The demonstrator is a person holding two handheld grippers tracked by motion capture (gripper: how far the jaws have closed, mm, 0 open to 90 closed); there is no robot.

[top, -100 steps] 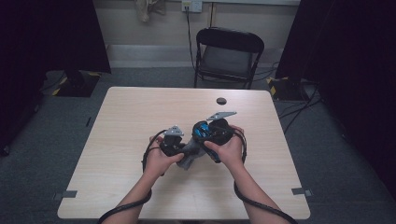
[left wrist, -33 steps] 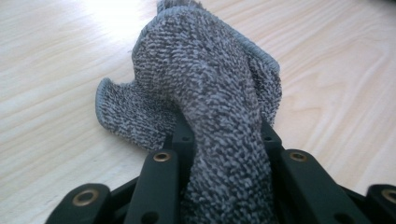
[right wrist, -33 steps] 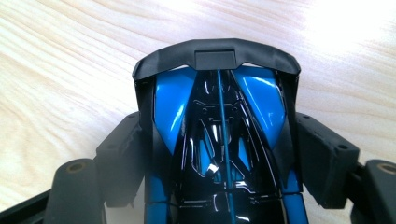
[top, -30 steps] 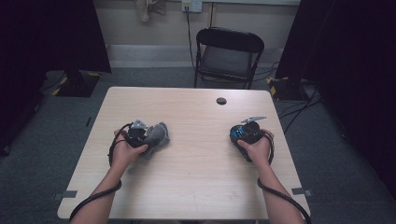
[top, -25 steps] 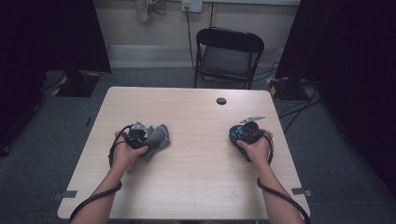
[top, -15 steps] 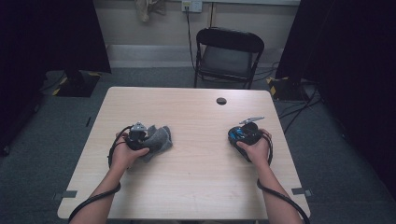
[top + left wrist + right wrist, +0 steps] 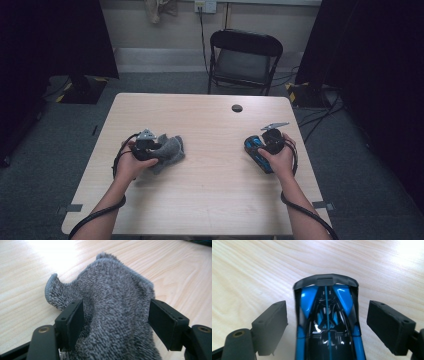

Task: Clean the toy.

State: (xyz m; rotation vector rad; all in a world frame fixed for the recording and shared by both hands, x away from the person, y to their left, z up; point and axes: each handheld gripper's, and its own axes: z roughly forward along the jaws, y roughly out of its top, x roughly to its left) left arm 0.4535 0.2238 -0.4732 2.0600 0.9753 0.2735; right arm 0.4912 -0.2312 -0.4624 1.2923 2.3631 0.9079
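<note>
Both hands sit well apart on the table [image 7: 210,195], as they did 1 second ago. The left gripper [image 7: 115,322] has just been opening: its jaws now stand off the grey cloth [image 7: 112,312], which lies slumped between them. The right gripper [image 7: 328,322] has just widened too, jaws clear of the blue toy car [image 7: 327,315] between them.

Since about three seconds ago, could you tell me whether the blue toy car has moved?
Yes: the blue toy car went rightward from the table's middle, now right of the dark grommet hole.

Grey flecked cloth [image 7: 112,315]; blue-black, prob. toy car [image 7: 328,325]; pale wood table [image 7: 210,200].
</note>
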